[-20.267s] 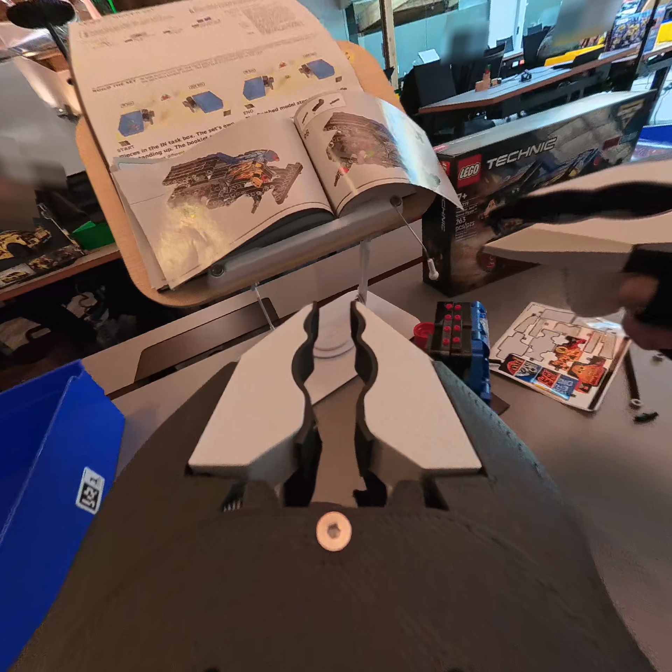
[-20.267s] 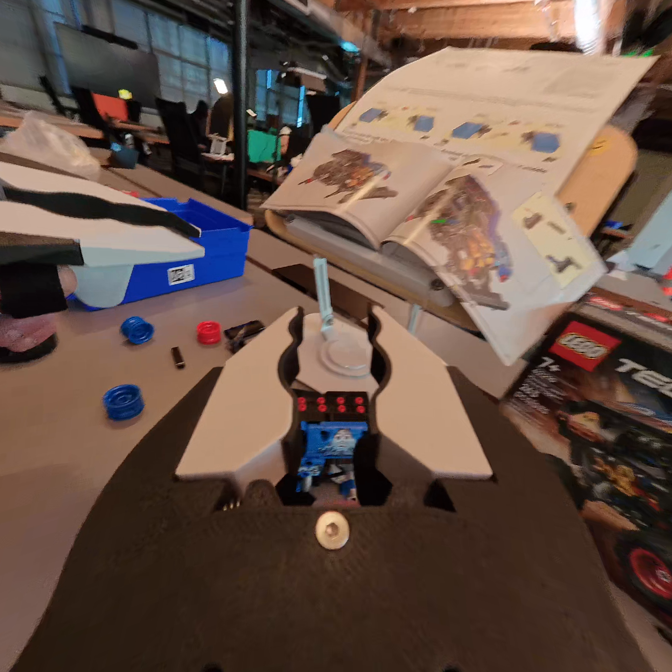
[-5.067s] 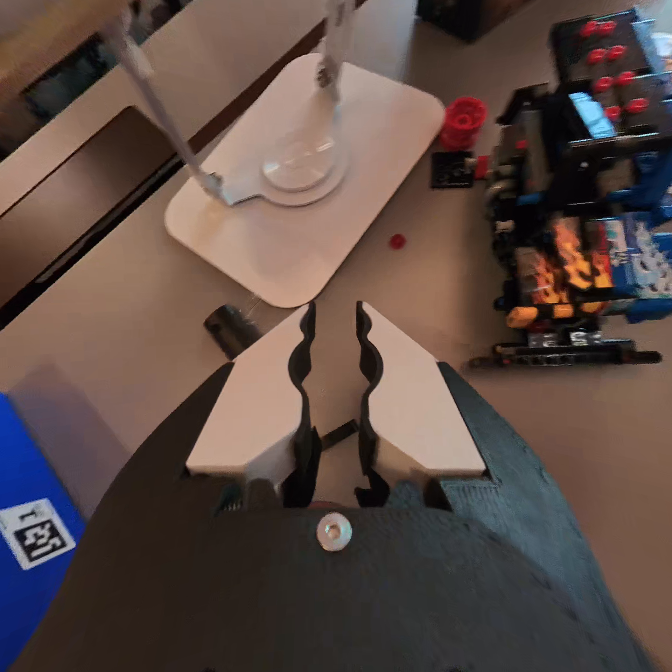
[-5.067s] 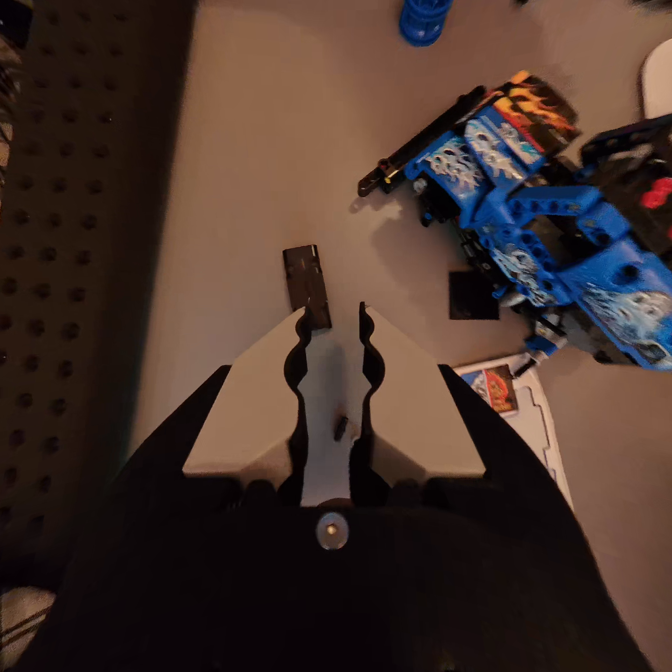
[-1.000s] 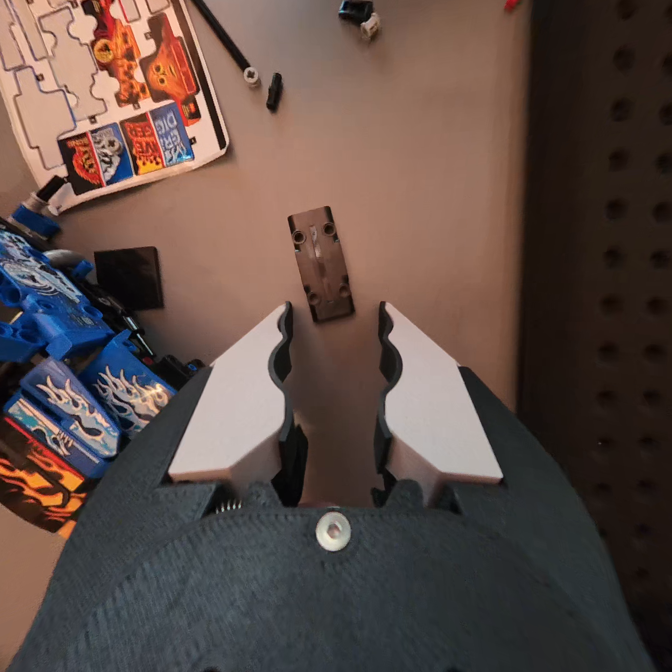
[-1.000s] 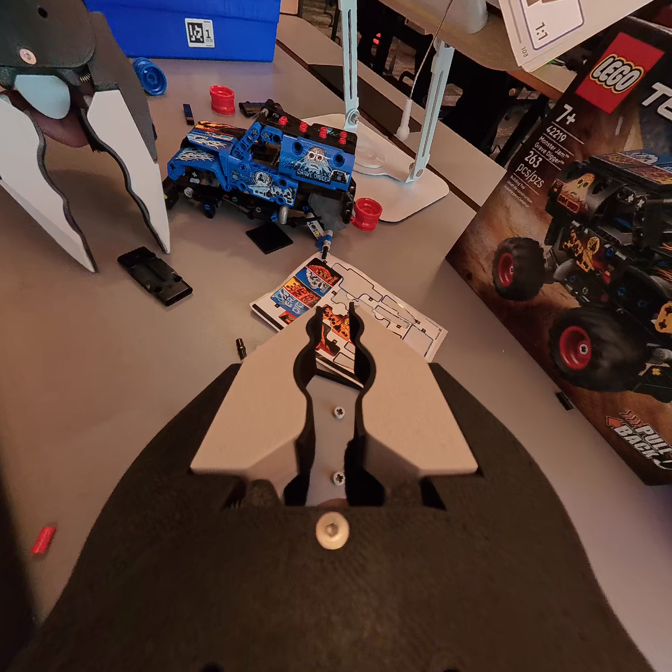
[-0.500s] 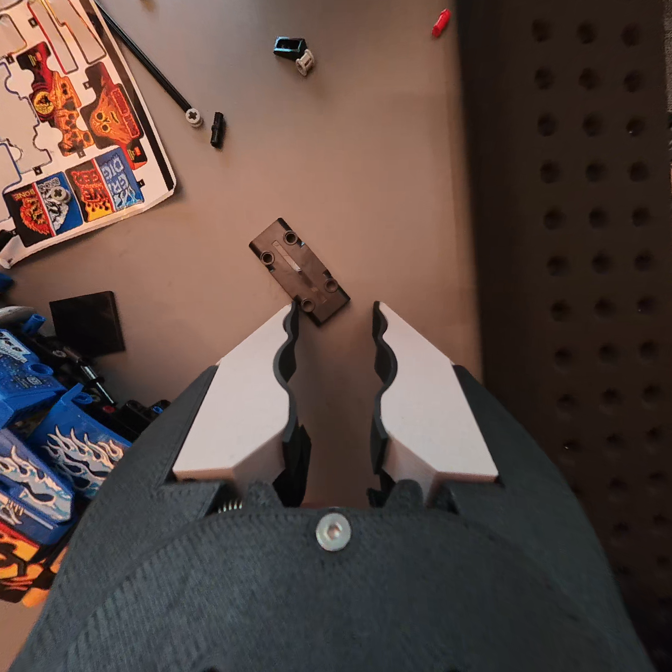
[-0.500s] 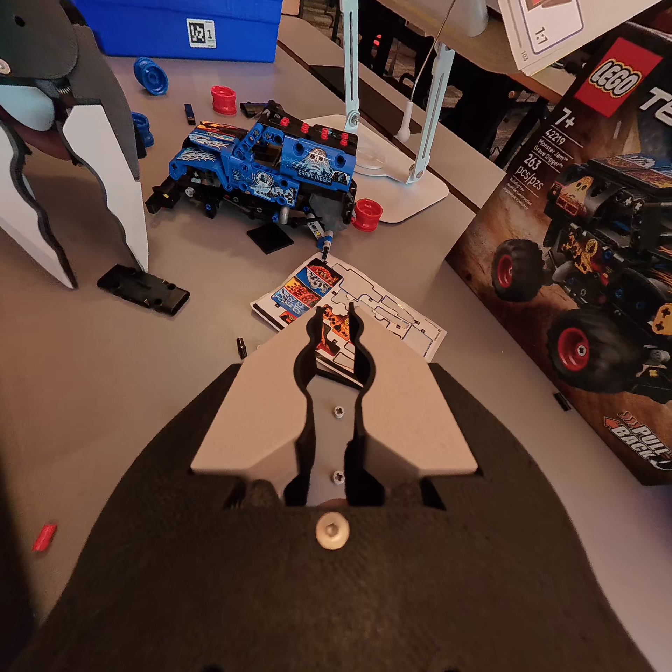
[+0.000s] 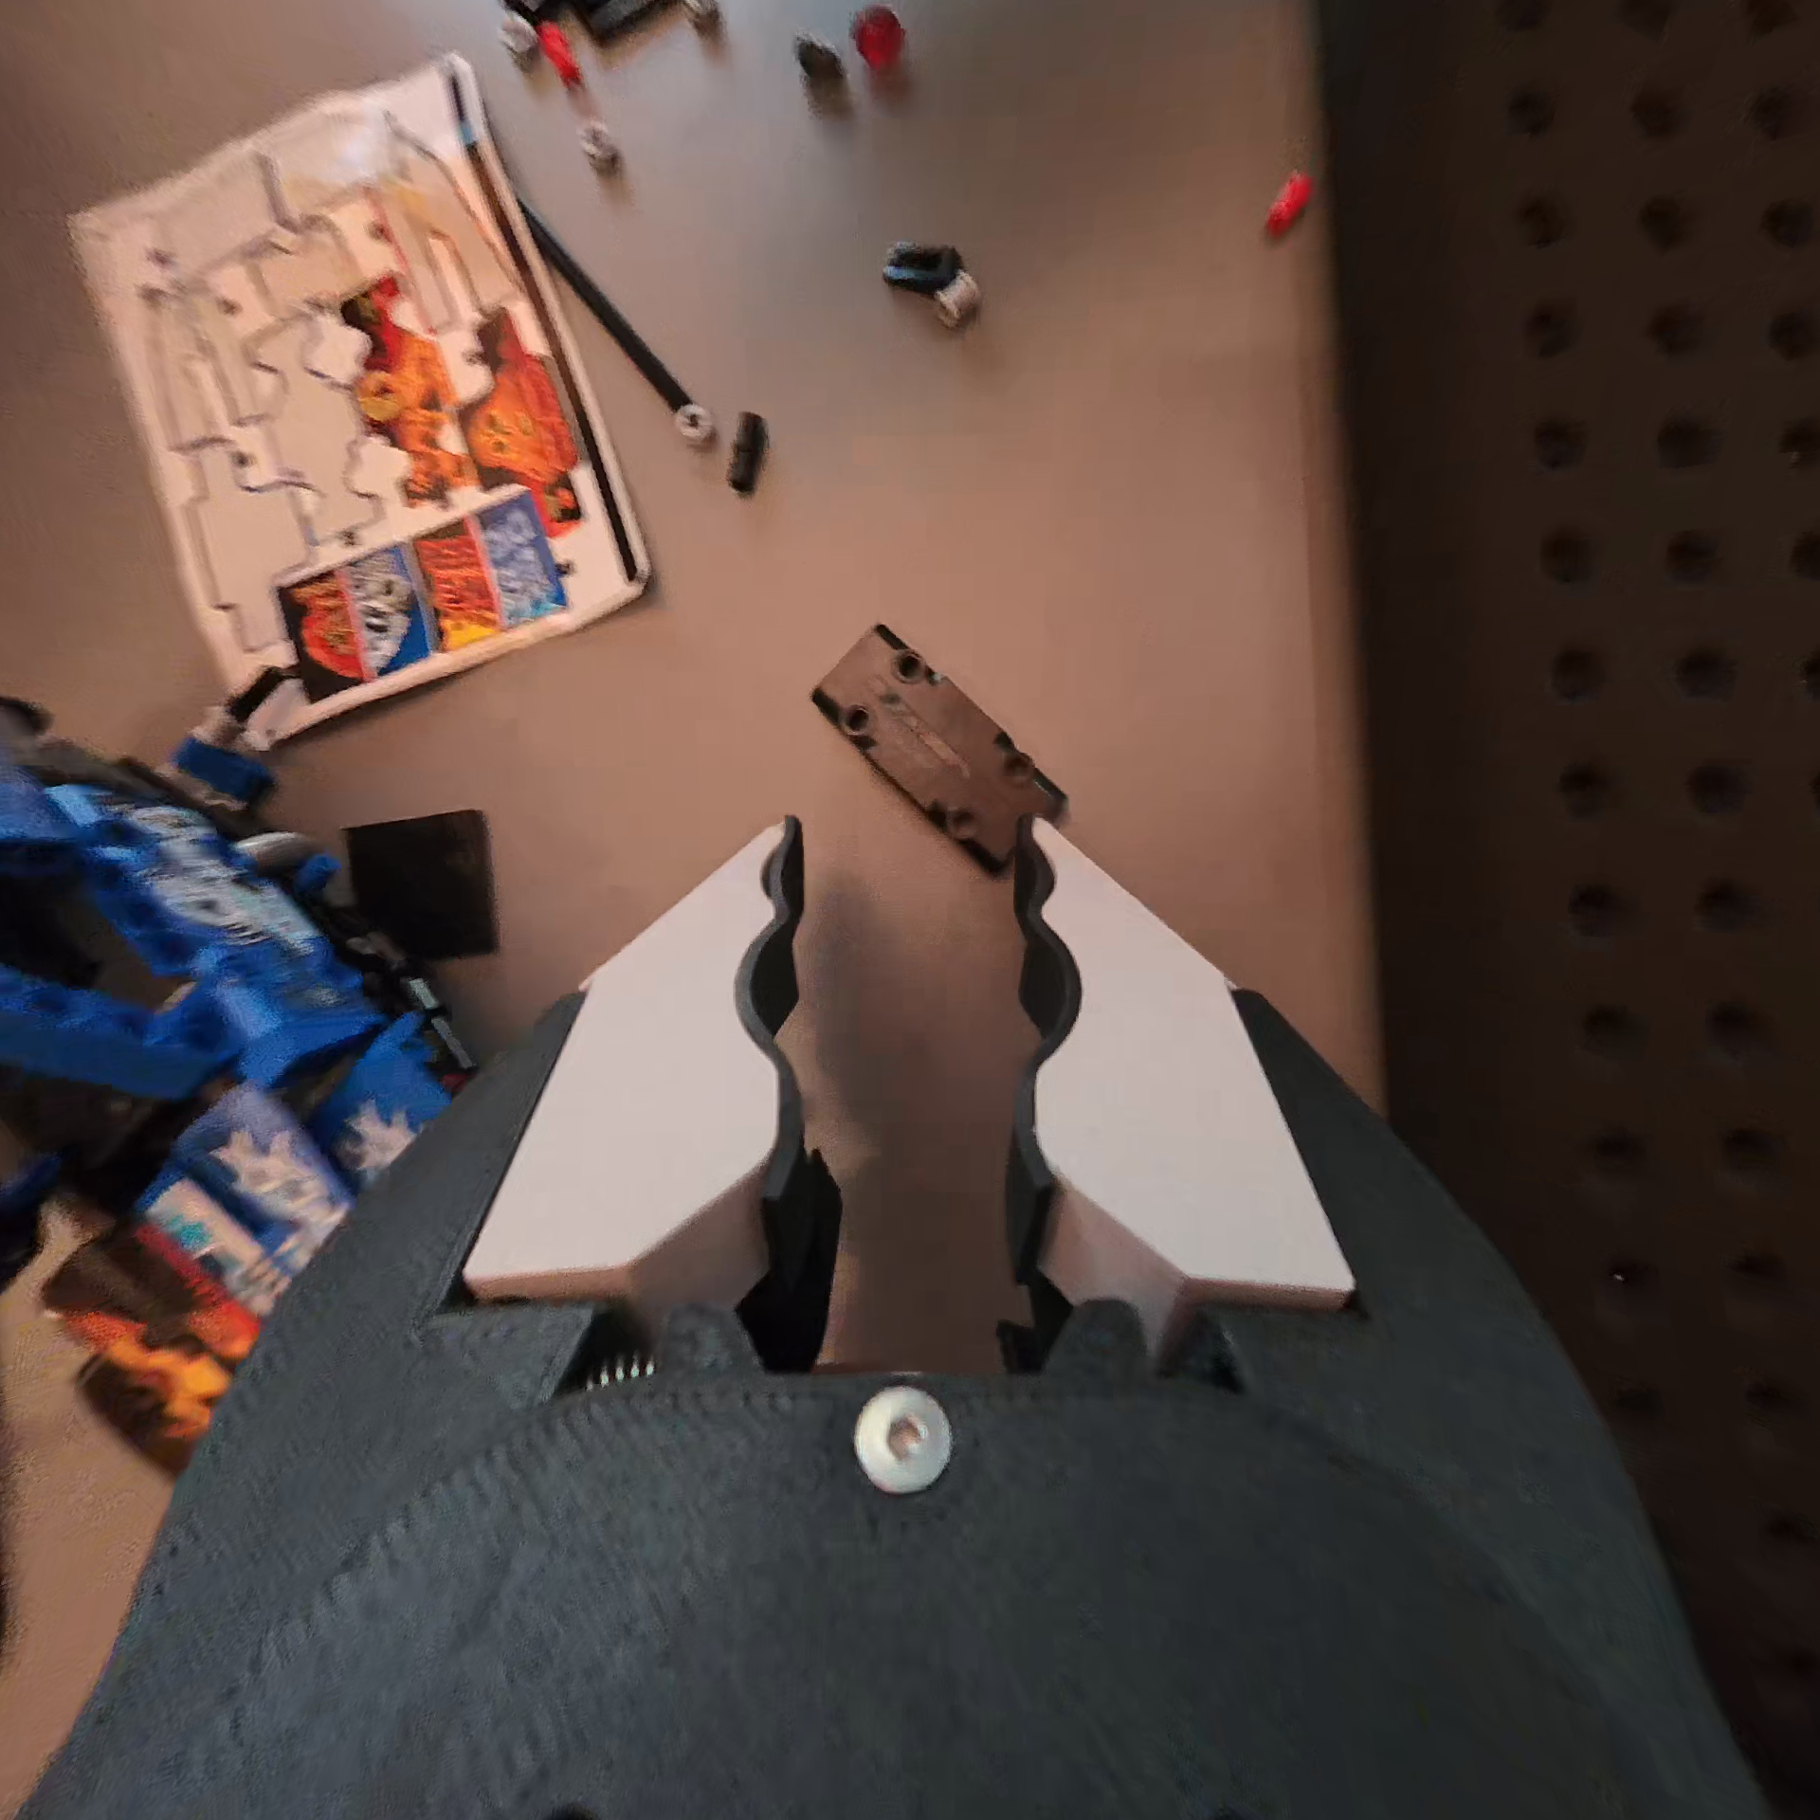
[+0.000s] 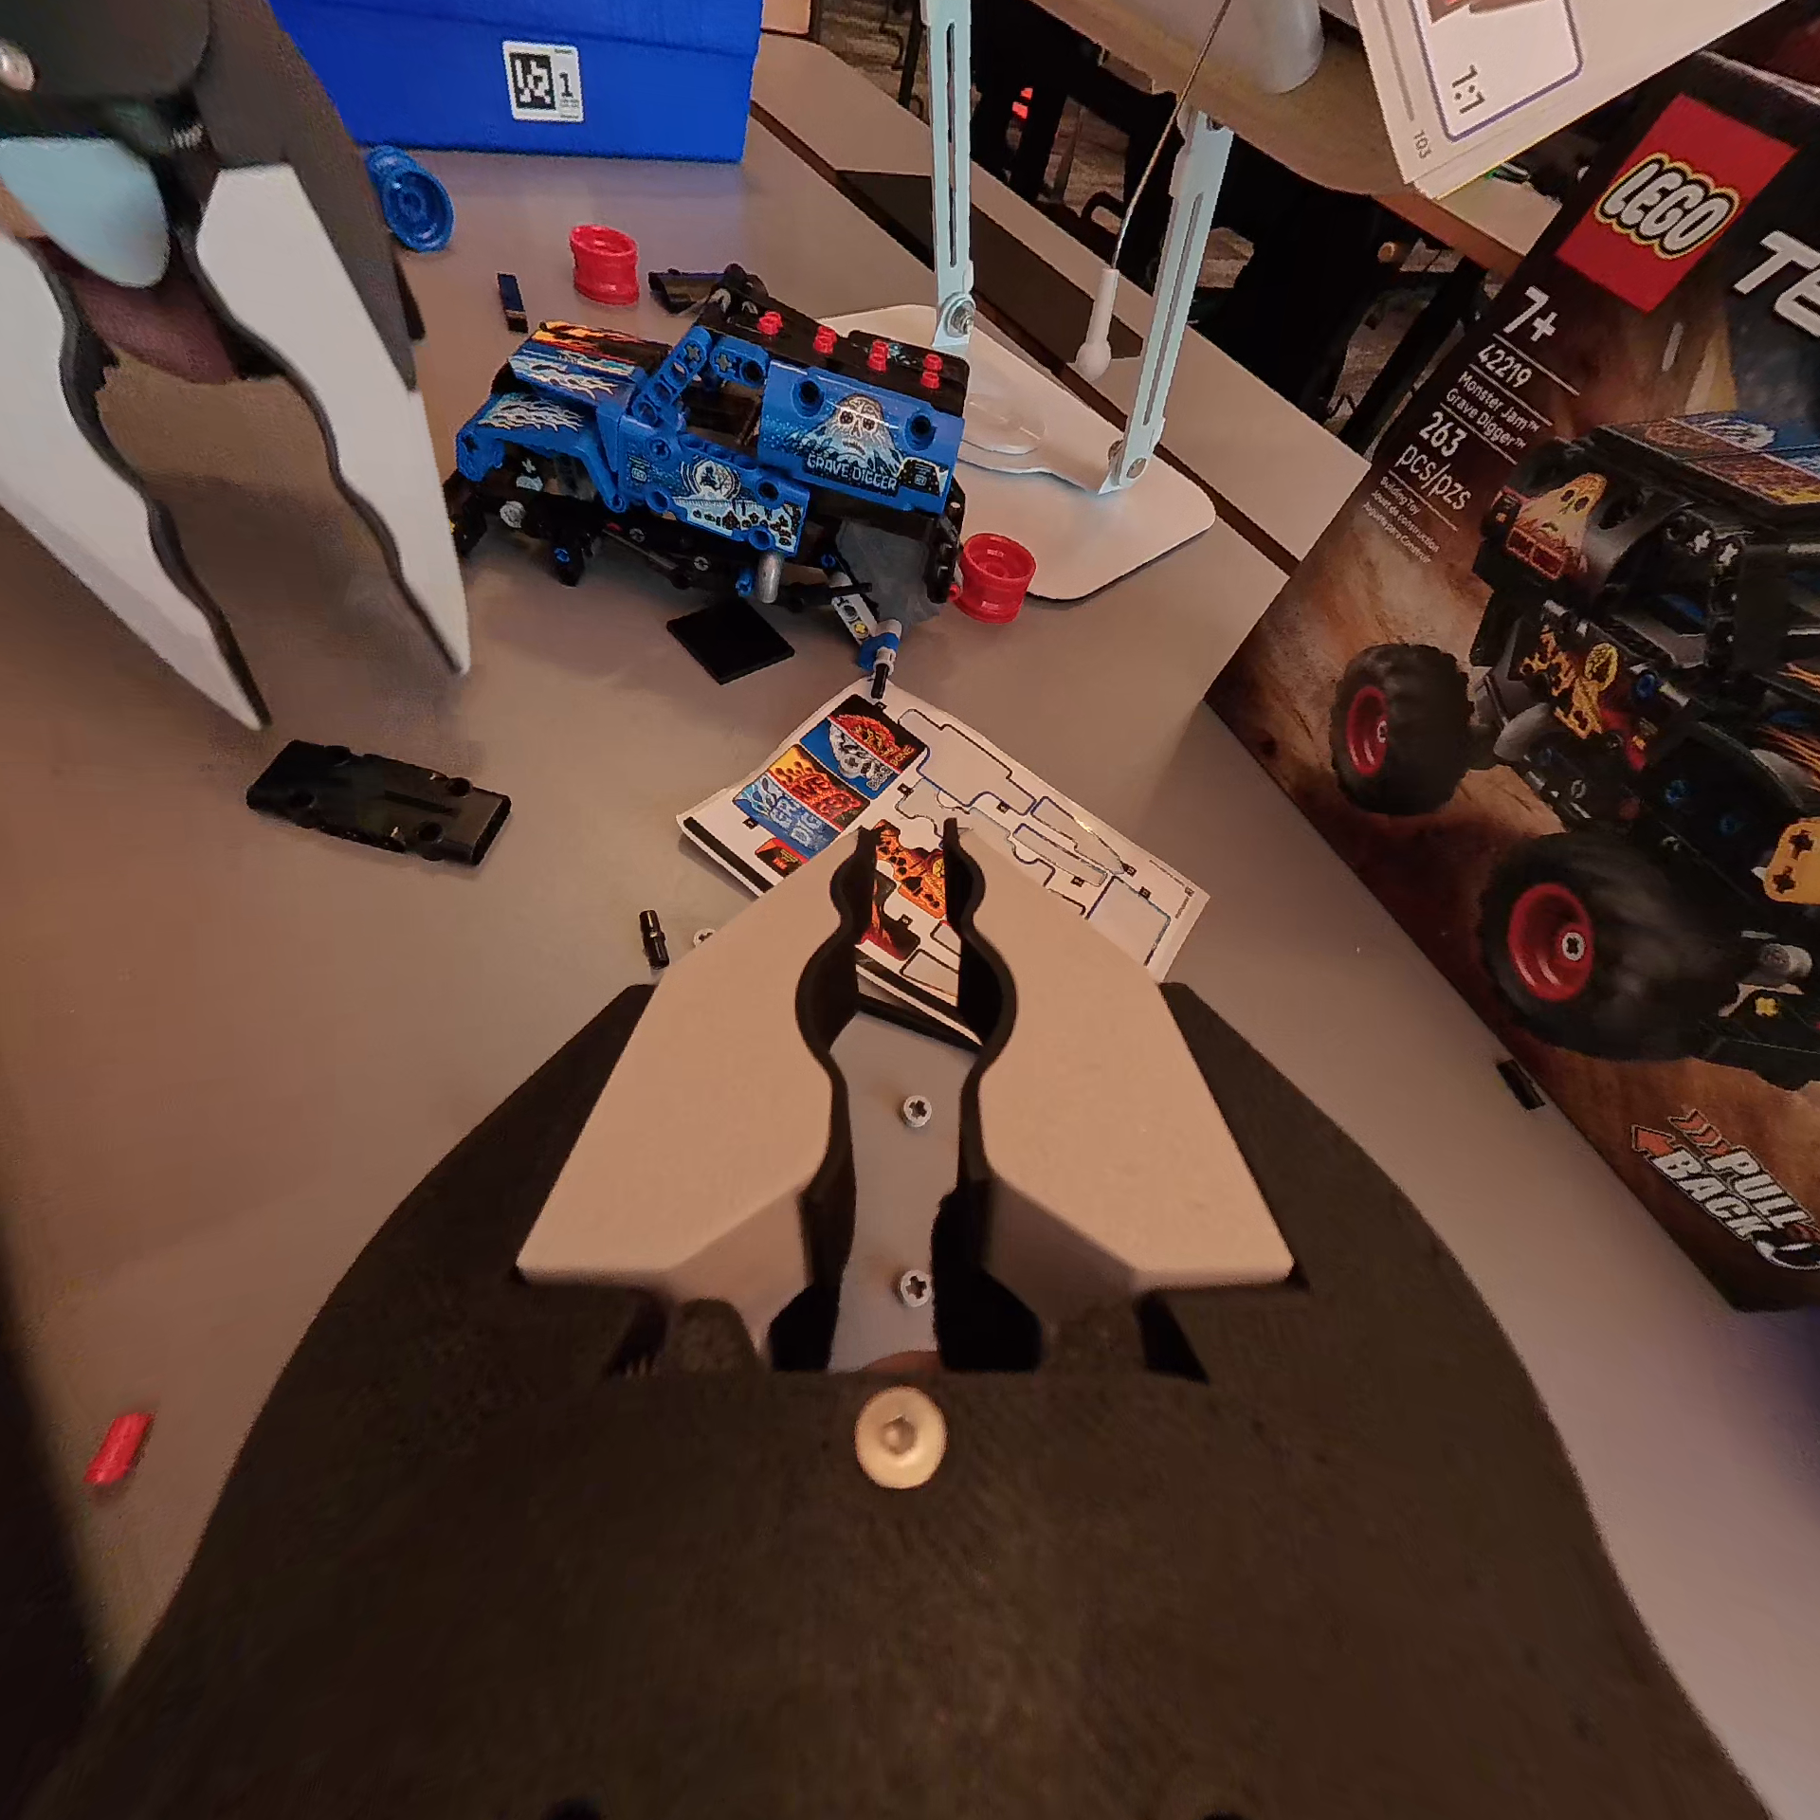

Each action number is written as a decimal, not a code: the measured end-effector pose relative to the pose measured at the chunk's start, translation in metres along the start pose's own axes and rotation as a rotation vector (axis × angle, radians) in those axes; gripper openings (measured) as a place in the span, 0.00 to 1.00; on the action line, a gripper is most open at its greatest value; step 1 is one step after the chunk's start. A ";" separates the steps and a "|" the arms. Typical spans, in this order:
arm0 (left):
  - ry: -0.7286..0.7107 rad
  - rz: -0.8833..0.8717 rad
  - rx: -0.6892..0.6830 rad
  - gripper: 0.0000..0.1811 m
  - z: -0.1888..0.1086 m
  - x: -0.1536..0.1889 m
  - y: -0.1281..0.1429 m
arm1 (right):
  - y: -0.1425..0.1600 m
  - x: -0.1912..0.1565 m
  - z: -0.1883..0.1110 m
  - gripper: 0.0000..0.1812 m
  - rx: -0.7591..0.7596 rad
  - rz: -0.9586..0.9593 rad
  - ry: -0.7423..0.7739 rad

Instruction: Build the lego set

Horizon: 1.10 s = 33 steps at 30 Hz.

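The partly built blue truck (image 10: 709, 453) lies on the grey table; it also shows at the left of the left wrist view (image 9: 148, 985). A flat black panel (image 9: 936, 748) lies on the table just ahead of my left gripper (image 9: 911, 827), its near corner against the right fingertip (image 9: 1034, 837). The left gripper is open and empty. In the right wrist view it (image 10: 355, 689) hovers point-down just above the panel (image 10: 379, 803). My right gripper (image 10: 908, 835) has its jaws nearly together with nothing between them, above the sticker sheet (image 10: 837, 768).
The set's box (image 10: 1576, 689) stands at the right. The book stand's white base (image 10: 1103, 522), a blue bin (image 10: 552, 69), red hubs (image 10: 995, 576) and a blue wheel (image 10: 409, 207) lie behind. A black tile (image 9: 423, 886), an axle (image 9: 601, 295) and pins lie around. A dark pegboard (image 9: 1625, 689) borders the table. About 15 cm separates my left fingertips from my right.
The black panel has turned on the table and now sits by the left gripper's right fingertip instead of centred. The left gripper has shifted sideways and risen slightly. The right gripper has not moved.
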<state>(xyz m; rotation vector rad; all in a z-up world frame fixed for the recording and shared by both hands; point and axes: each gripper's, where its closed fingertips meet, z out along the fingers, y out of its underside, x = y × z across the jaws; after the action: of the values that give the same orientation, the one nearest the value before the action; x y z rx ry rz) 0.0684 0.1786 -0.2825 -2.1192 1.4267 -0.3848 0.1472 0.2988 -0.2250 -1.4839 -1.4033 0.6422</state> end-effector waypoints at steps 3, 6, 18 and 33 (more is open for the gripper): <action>-0.096 -0.016 0.114 0.26 -0.021 -0.019 -0.019 | -0.001 0.000 -0.001 0.06 0.006 0.001 0.000; -0.272 -0.100 0.263 0.40 -0.052 -0.056 -0.040 | -0.001 0.001 0.000 0.06 0.010 0.007 -0.004; -0.515 -0.379 0.094 0.44 -0.046 -0.138 0.000 | -0.001 0.006 -0.002 0.05 0.021 0.030 0.001; -0.453 -0.461 0.058 0.36 -0.041 -0.141 0.008 | -0.004 0.007 -0.005 0.05 0.039 0.034 0.006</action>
<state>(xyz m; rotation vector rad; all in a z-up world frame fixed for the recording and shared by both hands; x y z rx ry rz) -0.0152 0.2941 -0.2446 -2.2887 0.6657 -0.0970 0.1515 0.3036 -0.2176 -1.4804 -1.3562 0.6822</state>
